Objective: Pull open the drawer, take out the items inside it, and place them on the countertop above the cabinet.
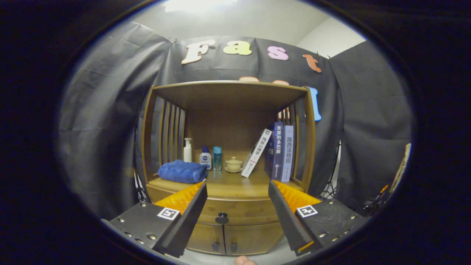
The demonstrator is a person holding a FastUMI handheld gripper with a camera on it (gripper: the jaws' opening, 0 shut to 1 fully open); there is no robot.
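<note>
A wooden cabinet (235, 206) stands ahead of me against the booth wall. Its drawer (239, 209) sits shut under the countertop (235, 184), with a small dark knob (222, 218) in the middle of its front. My gripper (237, 189) is open, held a short way back from the cabinet. The knob shows in the gap between the two black fingers (191, 209), a little below their tips. Nothing is between the fingers. What lies inside the drawer is hidden.
On the countertop lie a folded blue towel (183, 171), a white pump bottle (188, 150), two small bottles (211, 158), a lidded cup on a saucer (233, 164) and several books (276, 152), one leaning. Two lower doors (224, 239) sit below the drawer.
</note>
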